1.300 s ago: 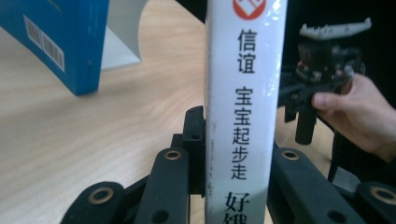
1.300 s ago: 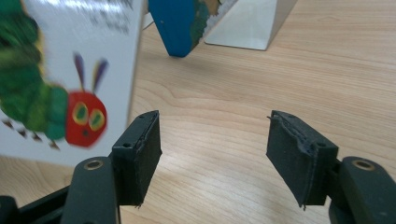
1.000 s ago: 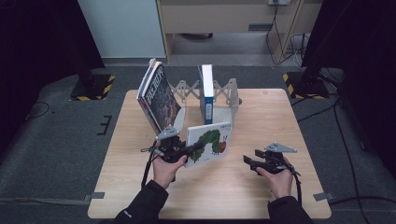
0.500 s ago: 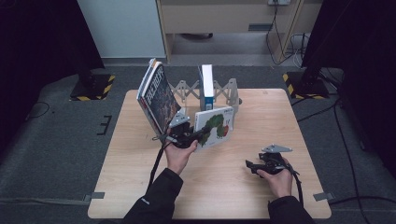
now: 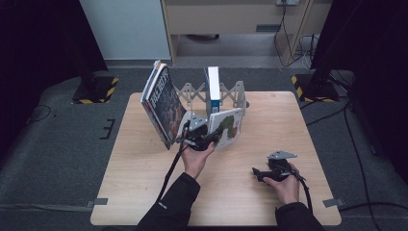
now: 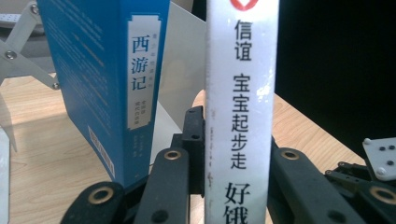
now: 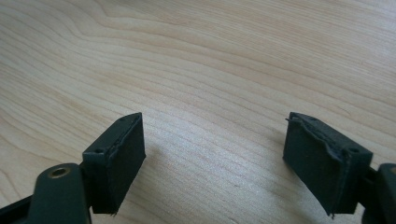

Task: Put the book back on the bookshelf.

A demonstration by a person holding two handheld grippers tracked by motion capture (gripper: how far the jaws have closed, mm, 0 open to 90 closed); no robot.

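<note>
The white book (image 5: 226, 126) stands upright on the wooden table (image 5: 144, 192), clamped between the jaws of my left gripper (image 5: 204, 139). In the left gripper view its white spine (image 6: 240, 112) with dark printed characters rises between my two black jaws, which press on it from both sides. In the high view its illustrated cover faces me and it sits just in front of the grey folding rack (image 5: 231, 94). A blue book (image 5: 213, 89) stands upright in that rack, just behind and beside the held one; in the left gripper view its blue spine (image 6: 140, 79) carries a pale label and stands close to the left of the white spine, not visibly touching it. A dark-covered book (image 5: 163, 103) leans at the rack's left end, tilted, near my left hand.

My right gripper (image 5: 262, 173) rests low over bare table, well apart from the books. Its jaws have just been opening; in the right gripper view they stand wide with nothing between the pads (image 7: 119, 158).
</note>
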